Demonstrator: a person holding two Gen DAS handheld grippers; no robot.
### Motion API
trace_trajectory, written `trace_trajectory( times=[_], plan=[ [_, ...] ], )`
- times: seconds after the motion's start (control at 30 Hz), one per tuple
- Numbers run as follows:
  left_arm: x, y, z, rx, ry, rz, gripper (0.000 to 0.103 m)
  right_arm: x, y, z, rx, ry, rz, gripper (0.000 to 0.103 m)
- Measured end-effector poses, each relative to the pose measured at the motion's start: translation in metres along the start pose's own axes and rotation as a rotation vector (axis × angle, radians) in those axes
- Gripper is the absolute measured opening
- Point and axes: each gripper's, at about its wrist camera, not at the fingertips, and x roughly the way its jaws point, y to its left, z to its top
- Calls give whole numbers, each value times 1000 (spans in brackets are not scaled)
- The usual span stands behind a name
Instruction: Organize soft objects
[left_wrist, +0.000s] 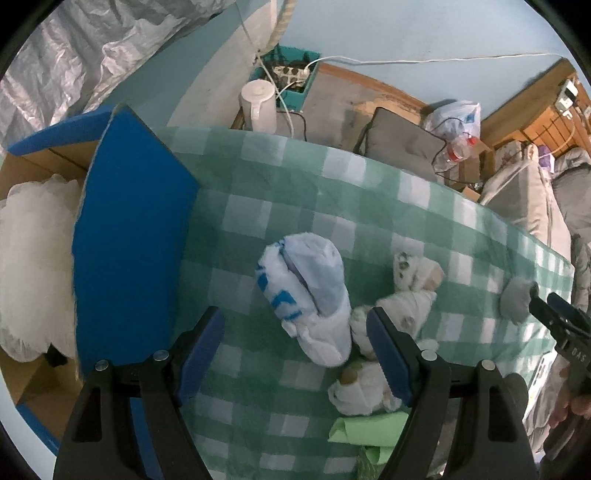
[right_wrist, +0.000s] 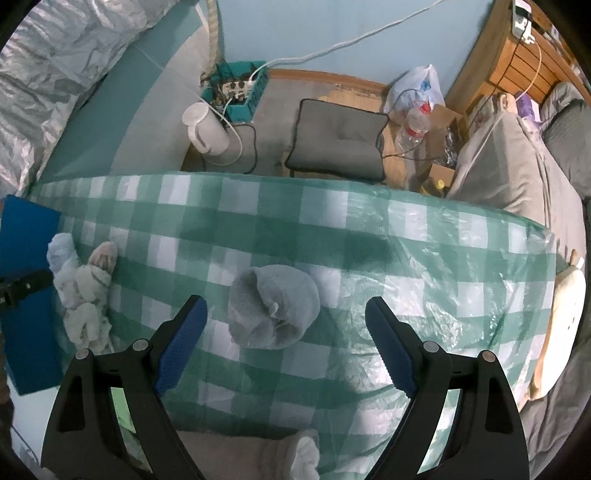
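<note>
A rolled white sock bundle with blue print (left_wrist: 310, 295) lies on the green checked tablecloth (left_wrist: 280, 192), just ahead of my open, empty left gripper (left_wrist: 295, 350). A heap of small white socks with brown patches (left_wrist: 399, 328) lies beside its right finger. A rolled grey sock bundle (right_wrist: 273, 306) lies between and just ahead of my open, empty right gripper (right_wrist: 286, 339); it also shows in the left wrist view (left_wrist: 517, 299) next to the right gripper's tips. The white heap shows at the left of the right wrist view (right_wrist: 86, 291).
A blue-flapped cardboard box (left_wrist: 129, 240) with a white fluffy item (left_wrist: 33, 258) inside stands at the table's left. A green paper (left_wrist: 369, 428) lies near me. Another grey sock (right_wrist: 288, 454) lies at the near edge. Kettle (right_wrist: 207, 129), cushion (right_wrist: 340, 140) and bed (right_wrist: 517, 177) are beyond the table.
</note>
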Motion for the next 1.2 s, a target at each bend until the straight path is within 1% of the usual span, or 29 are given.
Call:
trace_trajectory(
  times=[0.33,0.5,0.53,0.57,0.6,0.63,0.67,0.7,0.73,0.87,0.93,1.1,1.2],
  plan=[
    [22,0,8,-9,49,23,80,28,-2,1,16,50,-21,87],
    [33,-2,10,-8,62,27,80,33,3,-1,2,53,-36,87],
    [34,-2,10,-6,60,26,80,34,5,-1,-5,55,-39,87],
    [33,-2,9,-2,52,21,77,35,6,-1,-11,59,-41,87],
    [34,-2,8,3,49,18,71,35,8,-2,-18,63,-42,86],
    [34,-2,8,9,48,15,67,36,9,-2,-28,64,-45,81],
    [34,-3,7,23,49,11,58,36,11,-3,-36,63,-50,77],
    [34,-4,7,33,50,9,50,37,13,-4,-42,64,-51,69],
    [33,-6,6,50,48,7,50,38,14,-5,-48,71,-48,61],
    [27,-12,2,102,16,15,46,36,15,-6,-62,65,-47,48],
    [23,-14,0,121,4,20,46,34,15,-7,-68,59,-38,37],
    [16,-16,-7,149,-9,28,46,27,17,-12,-77,46,-12,31],
    [11,-16,-10,156,-17,25,46,19,19,-15,-90,29,3,31]
  ],
)
